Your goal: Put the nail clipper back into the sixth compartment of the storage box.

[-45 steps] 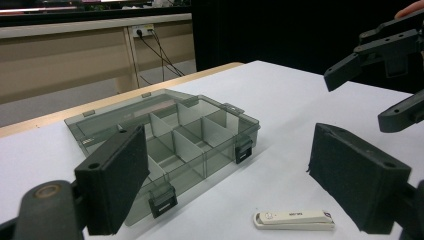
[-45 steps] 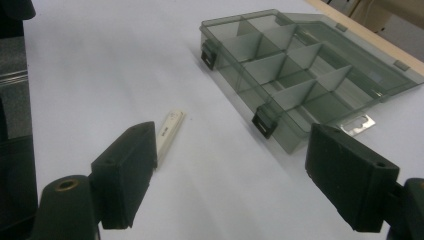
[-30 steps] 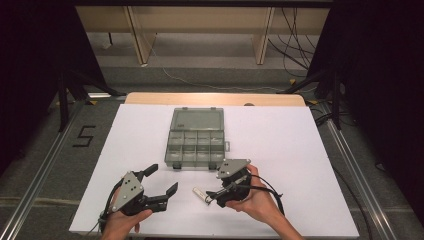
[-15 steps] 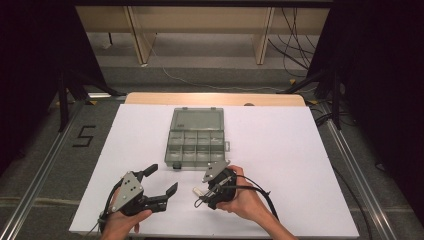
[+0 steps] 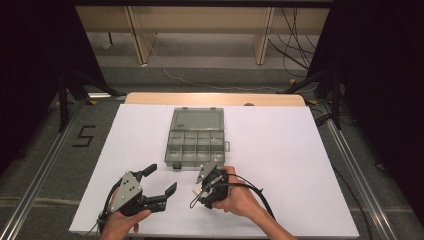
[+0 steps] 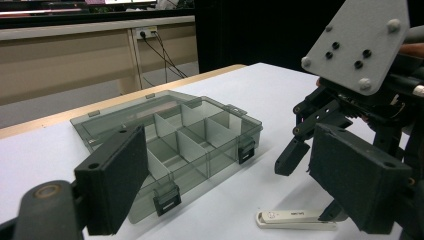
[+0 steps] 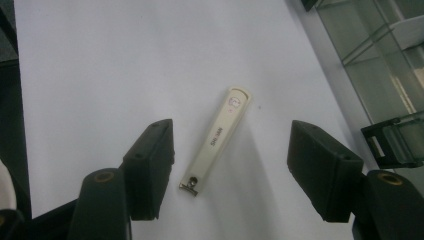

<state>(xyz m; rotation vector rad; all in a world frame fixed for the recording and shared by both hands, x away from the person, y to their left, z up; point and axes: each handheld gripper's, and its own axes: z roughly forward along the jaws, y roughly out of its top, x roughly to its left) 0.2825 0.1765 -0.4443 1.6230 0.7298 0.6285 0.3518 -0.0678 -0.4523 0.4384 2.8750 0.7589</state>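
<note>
Right gripper (image 5: 196, 197) poised over the nail clipper (image 5: 198, 189), nothing gripped yet.

High view: I see the clipper on the white table (image 5: 300, 160), just in front of the open organizer box (image 5: 196, 145), under my right gripper and nearer it than the left gripper (image 5: 161, 180), which hovers wide open and empty.
Left gripper view: the clipper (image 6: 295, 219) lies flat, beneath the right gripper (image 6: 307, 185), which is angled down.
Right gripper view: the jaws have just been closing and straddle the clipper (image 7: 216, 137) without touching; its long axis runs along them, so they would close across its width.
</note>
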